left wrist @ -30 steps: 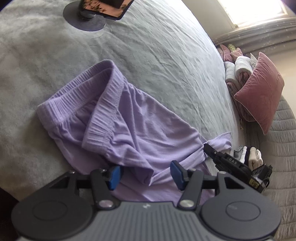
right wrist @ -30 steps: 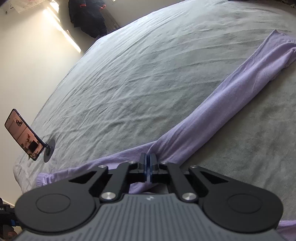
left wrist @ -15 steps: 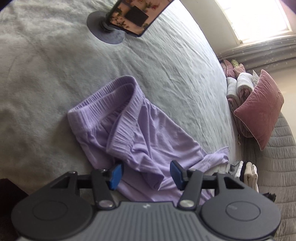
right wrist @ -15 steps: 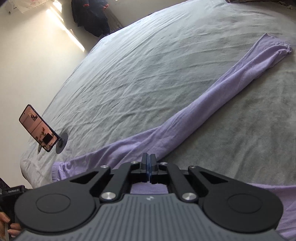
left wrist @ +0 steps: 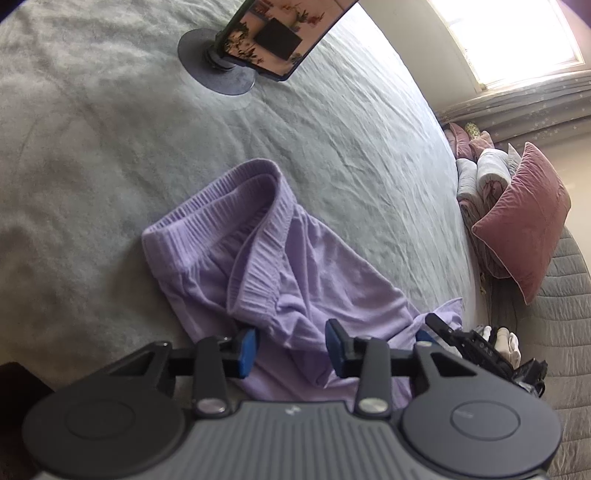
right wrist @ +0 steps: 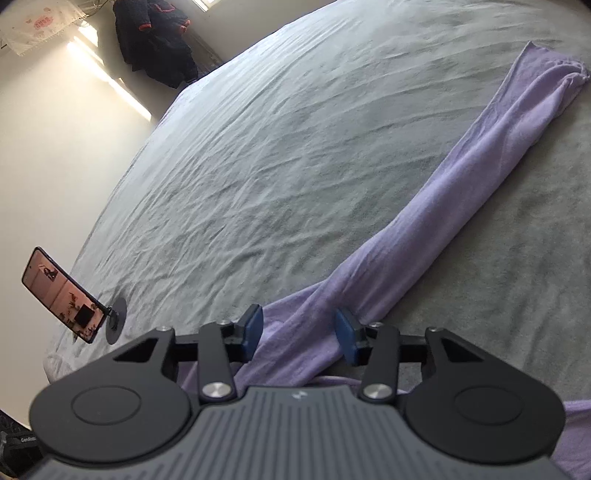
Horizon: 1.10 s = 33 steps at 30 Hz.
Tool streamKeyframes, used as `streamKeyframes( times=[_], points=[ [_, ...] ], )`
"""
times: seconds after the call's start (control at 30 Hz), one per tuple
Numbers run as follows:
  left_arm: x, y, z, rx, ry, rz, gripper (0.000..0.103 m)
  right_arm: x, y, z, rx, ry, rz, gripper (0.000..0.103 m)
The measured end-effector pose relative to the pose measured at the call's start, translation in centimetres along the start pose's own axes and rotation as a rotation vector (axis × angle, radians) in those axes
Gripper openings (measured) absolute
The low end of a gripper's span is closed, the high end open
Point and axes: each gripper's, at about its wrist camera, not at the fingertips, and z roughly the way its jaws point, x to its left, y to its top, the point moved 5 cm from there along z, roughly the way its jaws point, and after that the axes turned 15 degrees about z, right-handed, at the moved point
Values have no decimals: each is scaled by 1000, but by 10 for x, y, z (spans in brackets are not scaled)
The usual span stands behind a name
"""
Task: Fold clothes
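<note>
Since a second ago our right gripper (right wrist: 297, 332) let go of the lilac trousers (left wrist: 280, 280); its jaws are opening, leg fabric between them, unpinched. Left gripper (left wrist: 290, 347) is closing over loose cloth below the waistband (left wrist: 207, 214), not yet gripping. Trousers lie near the bed (left wrist: 110, 129) edge, one leg (right wrist: 443, 206) stretched across. Soft, light, floppy: we'd grab waistband and hem.

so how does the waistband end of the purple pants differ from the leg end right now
The waistband end is ribbed, wide and gaping open in a loop; the leg end is a smooth, narrow hem lying nearly flat. The waistband end lies near the phone on its stand; the leg end lies far out across the grey bedspread, at the tip of a long straight leg. Both are the same lilac fabric, resting on the bed, and no tongs touch either.
</note>
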Motion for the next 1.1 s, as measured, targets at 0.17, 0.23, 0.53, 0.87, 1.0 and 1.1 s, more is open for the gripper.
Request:
streamKeyframes(
  times=[0.17,0.23,0.53,0.87,1.0,1.1],
  points=[
    [3,1,-1,-7,-5,-9,38,1,-7,5,-59,-24,-60,43],
    [3,1,0,-7,-4,0,38,-1,-9,5,-89,-36,-78,32],
    [8,0,-4,-27,1,-6,22,-9,-7,-4,-138,-19,-60,3],
    [7,10,-30,-187,-92,3,2,4,-7,-48,-200,58,-59,3],
    [4,15,-42,-243,-98,36,1,3,-5,-64,-224,83,-42,3],
    [7,18,-49,-265,-92,46,1,7,-3,-79,-251,108,-48,3]
  ],
)
